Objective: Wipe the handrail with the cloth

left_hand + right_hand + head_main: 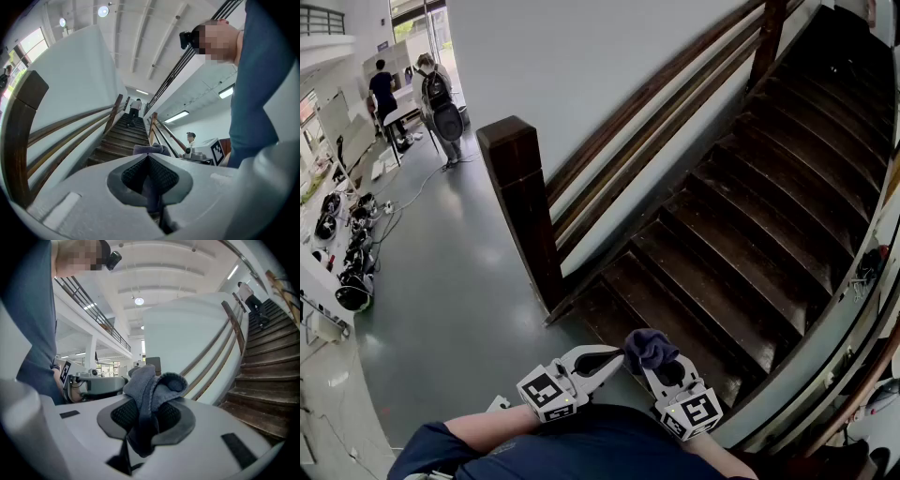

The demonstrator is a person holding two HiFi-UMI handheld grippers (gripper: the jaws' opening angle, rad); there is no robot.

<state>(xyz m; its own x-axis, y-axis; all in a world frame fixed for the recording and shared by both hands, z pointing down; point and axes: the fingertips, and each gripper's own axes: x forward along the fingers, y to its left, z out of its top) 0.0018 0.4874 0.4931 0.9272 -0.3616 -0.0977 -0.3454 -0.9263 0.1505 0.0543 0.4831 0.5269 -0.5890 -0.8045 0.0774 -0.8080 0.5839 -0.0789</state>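
A dark grey-purple cloth (pixel 649 347) is bunched between my two grippers, low in the head view and just before the bottom stair. My right gripper (pixel 654 367) is shut on the cloth (pixel 152 387), which spills over its jaws. My left gripper (pixel 622 355) meets the cloth from the left; its jaws are closed with a strip of cloth between the pads, and the rest of the cloth (pixel 150 150) bulges past its tips. The dark wooden handrail (pixel 661 89) climbs from a square newel post (pixel 520 192) up to the right, well ahead of both grippers.
Dark wooden stairs (pixel 750 234) rise to the right, with a second rail (pixel 862 375) along their right side. Two people (pixel 436 98) stand far back left, and gear and cables (pixel 347 253) lie along the left wall. A person (pixel 136 107) is up the stairs.
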